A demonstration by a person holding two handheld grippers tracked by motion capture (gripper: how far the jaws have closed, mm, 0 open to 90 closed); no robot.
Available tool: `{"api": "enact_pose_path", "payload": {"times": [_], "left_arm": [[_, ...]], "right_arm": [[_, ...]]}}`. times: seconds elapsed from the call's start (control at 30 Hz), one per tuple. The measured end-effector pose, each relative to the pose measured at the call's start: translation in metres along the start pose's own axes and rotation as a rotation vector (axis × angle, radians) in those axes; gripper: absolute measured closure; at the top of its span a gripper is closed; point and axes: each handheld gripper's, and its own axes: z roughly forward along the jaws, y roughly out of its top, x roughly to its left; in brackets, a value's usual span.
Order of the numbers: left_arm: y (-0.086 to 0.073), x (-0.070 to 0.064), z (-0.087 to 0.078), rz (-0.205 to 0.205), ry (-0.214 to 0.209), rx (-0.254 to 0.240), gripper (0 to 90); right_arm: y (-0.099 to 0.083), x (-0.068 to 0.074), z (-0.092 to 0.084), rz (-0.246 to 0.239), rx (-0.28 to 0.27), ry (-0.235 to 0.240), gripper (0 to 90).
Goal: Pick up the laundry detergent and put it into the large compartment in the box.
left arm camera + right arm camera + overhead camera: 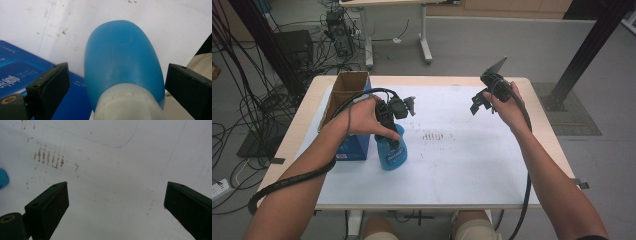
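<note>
Left gripper [116, 82] straddles the blue bottle [122, 65] – jaws wide, untouching – beside an open box [348, 87], contents unseen; right gripper [116, 202] gapes, holding nothing.

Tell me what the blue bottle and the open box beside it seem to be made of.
Blue bottle: probably plastic, with a smooth, slightly translucent body, soft sheen and whitish neck collar. Open box: likely cardboard, with matte brown inner flaps and a glossy blue printed outside.
</note>
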Motion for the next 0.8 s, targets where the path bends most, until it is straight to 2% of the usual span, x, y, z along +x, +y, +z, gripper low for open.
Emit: {"api": "enact_pose_path", "payload": {"times": [0.8], "left_arm": [[0.0009, -0.0008, -0.0013, 0.009, 0.003, 0.002, 6.9]], "right_arm": [[0.0008, 0.0004, 0.0003, 0.001, 0.004, 0.000, 5.7]]}}
